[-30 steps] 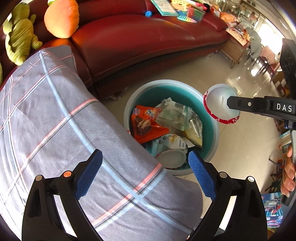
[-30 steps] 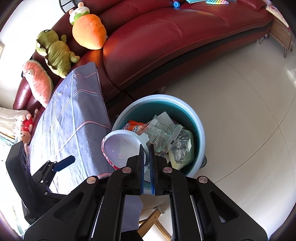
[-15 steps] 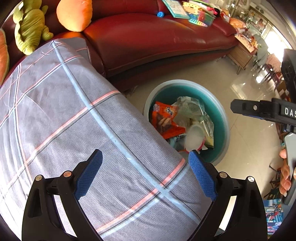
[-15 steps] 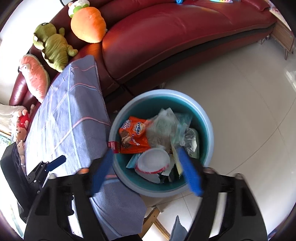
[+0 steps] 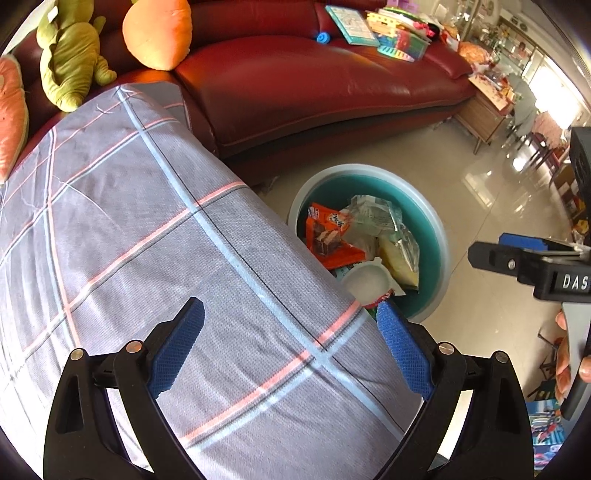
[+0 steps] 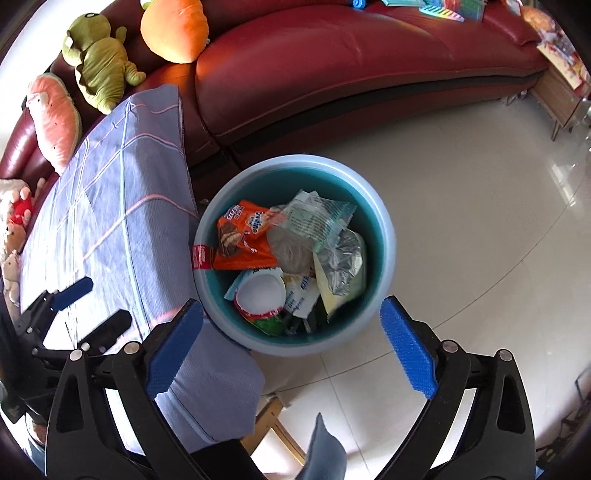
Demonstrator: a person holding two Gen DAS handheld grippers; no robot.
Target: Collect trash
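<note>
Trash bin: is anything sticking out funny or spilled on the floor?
Nothing spilled. In the bin, one small red wrapper hangs over the rim beside the checked cloth, half out; the white cup lies inside.

Bin: pale blue rim, teal interior, centre of the right wrist frame. Wrapper inside: orange with white lettering. Cup: white interior, red-and-white band. Cloth, left of the left wrist frame: grey, crossed by pink and light blue stripes. Sofa, upper frame: dark red. Plush toys, upper left: green and orange. Floor: cream, glossy.
</note>
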